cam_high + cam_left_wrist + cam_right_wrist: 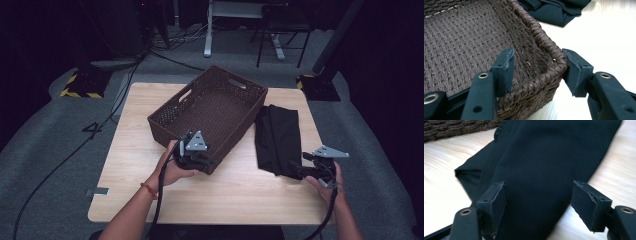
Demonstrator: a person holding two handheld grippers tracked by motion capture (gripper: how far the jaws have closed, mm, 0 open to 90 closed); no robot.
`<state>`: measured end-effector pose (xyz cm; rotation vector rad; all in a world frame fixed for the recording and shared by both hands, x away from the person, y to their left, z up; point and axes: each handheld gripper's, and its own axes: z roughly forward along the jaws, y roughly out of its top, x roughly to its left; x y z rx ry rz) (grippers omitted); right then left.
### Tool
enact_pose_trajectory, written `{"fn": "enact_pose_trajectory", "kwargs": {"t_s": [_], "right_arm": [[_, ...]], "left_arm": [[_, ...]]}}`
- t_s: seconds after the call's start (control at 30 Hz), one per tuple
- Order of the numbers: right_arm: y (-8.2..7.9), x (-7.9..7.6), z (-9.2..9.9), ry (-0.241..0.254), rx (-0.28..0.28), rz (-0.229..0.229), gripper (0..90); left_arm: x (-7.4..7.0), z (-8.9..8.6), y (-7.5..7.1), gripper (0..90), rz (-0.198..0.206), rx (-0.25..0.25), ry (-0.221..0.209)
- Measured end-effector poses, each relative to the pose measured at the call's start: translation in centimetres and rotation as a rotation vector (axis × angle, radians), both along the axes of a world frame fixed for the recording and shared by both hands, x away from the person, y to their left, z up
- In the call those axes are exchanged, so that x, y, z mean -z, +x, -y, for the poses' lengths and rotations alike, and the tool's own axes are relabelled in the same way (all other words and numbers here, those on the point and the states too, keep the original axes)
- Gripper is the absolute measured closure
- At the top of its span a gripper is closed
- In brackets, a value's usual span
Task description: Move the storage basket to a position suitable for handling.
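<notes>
Wicker basket [210,112] at centre frame sat between the left tool's [537,68] spread jaws, probably for steadying; the right tool [539,200], open, straddled the black cloth [544,165].

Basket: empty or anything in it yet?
Empty. The high view shows the basket with a bare woven floor; the left gripper view shows the same. The folded black cloth lies beside it on the table.

Dark brown woven basket [210,112]: rectangular, upright, empty, handle cutouts in the end walls, sits skewed at table centre. Black folded garment [277,137]: flat on the table just right of the basket, long axis running away from the person, layered edges visible.
</notes>
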<state>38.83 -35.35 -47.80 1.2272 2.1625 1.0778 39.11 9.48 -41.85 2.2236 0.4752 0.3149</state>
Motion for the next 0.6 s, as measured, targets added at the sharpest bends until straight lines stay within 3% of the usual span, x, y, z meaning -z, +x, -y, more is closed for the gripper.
{"fn": "enact_pose_trajectory", "kwargs": {"t_s": [0.13,0.33,0.4,0.6], "right_arm": [[1.3,1.4,-1.0,0.014,-0.025,-0.068,30.7],[1.1,1.7,-2.2,-0.036,-0.082,-0.095,36.0],[0.7,1.9,-2.8,-0.071,-0.088,-0.077,36.4],[-0.7,1.7,-4.7,-0.096,-0.107,-0.074,41.7]], "left_arm": [[0.0,-0.3,0.3,46.1,0.000,-0.007,0.001],[0.0,-1.1,0.7,44.2,0.004,-0.056,-0.002],[0.0,-1.6,0.9,43.6,0.006,-0.074,-0.002],[0.1,-3.0,1.2,42.2,0.008,-0.103,-0.016]]}}
